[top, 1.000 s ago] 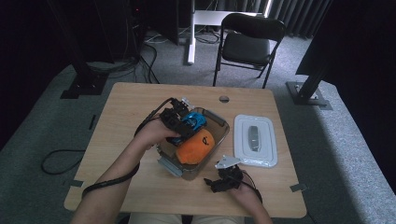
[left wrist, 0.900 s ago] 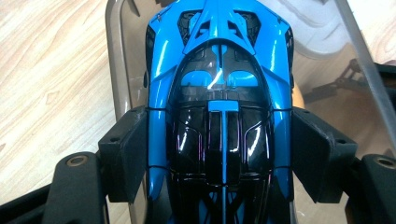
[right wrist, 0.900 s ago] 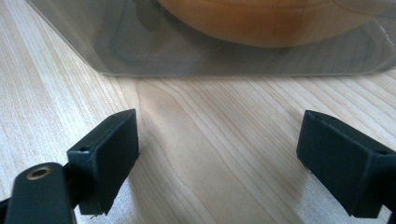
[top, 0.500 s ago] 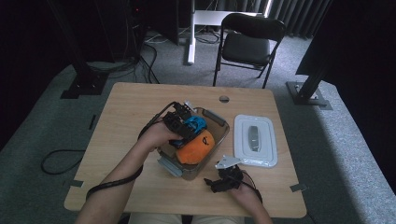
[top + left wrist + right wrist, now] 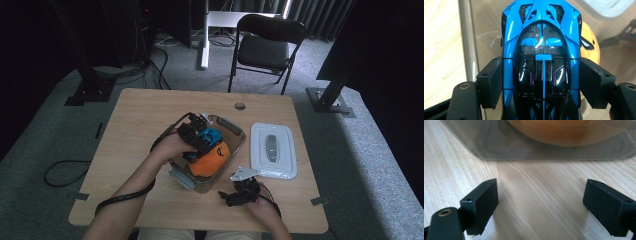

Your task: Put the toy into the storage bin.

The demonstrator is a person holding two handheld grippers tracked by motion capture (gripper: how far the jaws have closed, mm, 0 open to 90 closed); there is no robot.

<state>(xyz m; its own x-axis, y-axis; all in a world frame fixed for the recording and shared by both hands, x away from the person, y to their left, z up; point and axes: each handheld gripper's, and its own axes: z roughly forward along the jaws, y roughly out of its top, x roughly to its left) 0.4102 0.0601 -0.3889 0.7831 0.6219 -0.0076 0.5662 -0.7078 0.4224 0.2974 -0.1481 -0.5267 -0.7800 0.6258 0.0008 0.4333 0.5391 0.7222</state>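
A blue and black toy car (image 5: 541,62) sits between the jaws of my left gripper (image 5: 541,82), which is shut on its sides. From above, the left gripper (image 5: 197,135) holds the toy car (image 5: 210,136) inside a clear plastic container (image 5: 239,131), just over an orange soft toy (image 5: 212,159) that lies in it. The orange toy (image 5: 589,45) peeks out behind the car. My right gripper (image 5: 540,207) stands open on the table in front of the container's wall (image 5: 486,145), nothing between its jaws. It is the right gripper (image 5: 239,192) near the front edge.
A white lid (image 5: 273,150) with a grey handle lies flat to the right of the container. A black folding chair (image 5: 265,47) stands beyond the wooden table (image 5: 135,125). A small hole (image 5: 240,106) marks the far side of the tabletop.
The left gripper has sunk a little with the toy car, lower into the container. The right gripper has stayed put.
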